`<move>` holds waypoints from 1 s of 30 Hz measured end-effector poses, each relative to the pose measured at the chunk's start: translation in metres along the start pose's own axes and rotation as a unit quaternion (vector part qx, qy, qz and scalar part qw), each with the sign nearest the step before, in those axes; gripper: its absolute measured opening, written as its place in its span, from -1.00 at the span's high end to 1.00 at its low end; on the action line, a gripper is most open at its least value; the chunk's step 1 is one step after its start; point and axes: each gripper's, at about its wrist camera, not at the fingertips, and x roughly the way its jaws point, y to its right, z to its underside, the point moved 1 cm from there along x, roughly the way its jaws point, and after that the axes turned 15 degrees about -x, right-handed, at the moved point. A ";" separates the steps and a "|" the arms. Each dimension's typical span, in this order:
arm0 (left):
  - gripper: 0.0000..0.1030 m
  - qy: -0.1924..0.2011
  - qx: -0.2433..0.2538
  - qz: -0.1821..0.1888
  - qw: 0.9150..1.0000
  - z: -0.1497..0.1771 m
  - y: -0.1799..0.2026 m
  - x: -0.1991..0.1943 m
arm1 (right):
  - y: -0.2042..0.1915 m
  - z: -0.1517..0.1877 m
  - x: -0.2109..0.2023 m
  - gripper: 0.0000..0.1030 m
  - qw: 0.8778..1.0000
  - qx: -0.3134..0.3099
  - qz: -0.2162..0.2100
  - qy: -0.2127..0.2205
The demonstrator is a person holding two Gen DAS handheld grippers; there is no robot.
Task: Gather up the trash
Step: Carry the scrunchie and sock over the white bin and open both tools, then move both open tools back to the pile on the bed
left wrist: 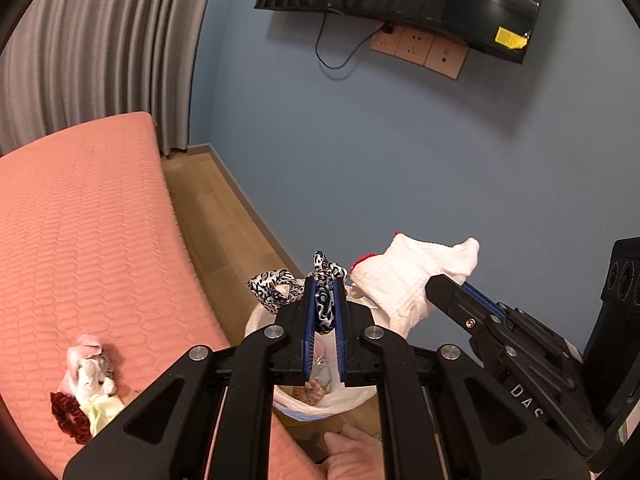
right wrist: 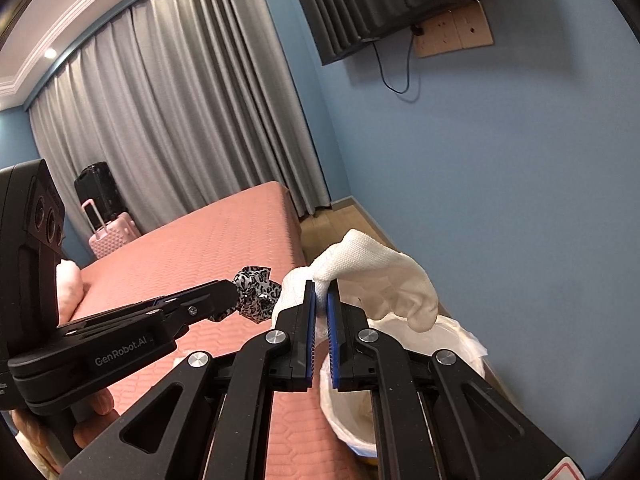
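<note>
Both grippers are hovering over the lined trash bin (left wrist: 320, 400), low centre in each view, beside the pink mattress (left wrist: 100, 240); left gripper (left wrist: 324, 300) is pinching a leopard-print scrunchie (left wrist: 326, 276), its jaws closed tight on the fabric, loops sticking out above and to the left; right gripper (right wrist: 321, 300) is clamping a white knit glove (right wrist: 372, 276), jaws nearly together on its cuff edge, fingers of the glove drooping toward the liner (right wrist: 460, 340); judgement: the step in hand is the drop, best done by centring each item over the bin mouth before spreading the jaws, one side at a time, since soft cloth is liable to be snagging on the ribbed blue pads (left wrist: 308, 320) or draping over the rim; more trash, a dark red scrunchie (left wrist: 70, 416) amid pale scraps, is lying lower left on the mattress; bin contents are mostly hidden behind the jaws; its far rim is cut off; a red bit behind the glove is staying unidentifiable.
</note>
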 end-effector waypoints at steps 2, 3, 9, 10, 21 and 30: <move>0.81 -0.011 0.000 0.002 1.000 0.001 0.003 0.010 | 0.005 0.002 0.005 0.90 1.000 0.003 0.004 -0.005; 0.81 -0.016 -0.001 0.003 1.000 0.001 0.004 0.014 | 0.008 0.005 0.005 0.90 1.000 0.004 0.005 -0.007; 0.07 -0.008 -0.010 -0.003 1.000 0.004 0.006 0.025 | 0.019 0.013 0.018 0.82 1.000 0.011 0.017 -0.022; 0.04 -0.006 -0.011 -0.005 1.000 0.004 0.006 0.027 | 0.020 0.015 0.019 0.81 0.999 0.012 0.022 -0.021; 0.04 0.003 -0.026 -0.027 0.999 0.010 -0.011 0.022 | 0.007 0.016 0.026 0.80 1.000 0.008 0.012 -0.026; 0.04 0.022 -0.073 -0.055 0.996 0.018 -0.060 -0.009 | -0.040 0.025 0.029 0.66 0.999 -0.016 -0.021 -0.037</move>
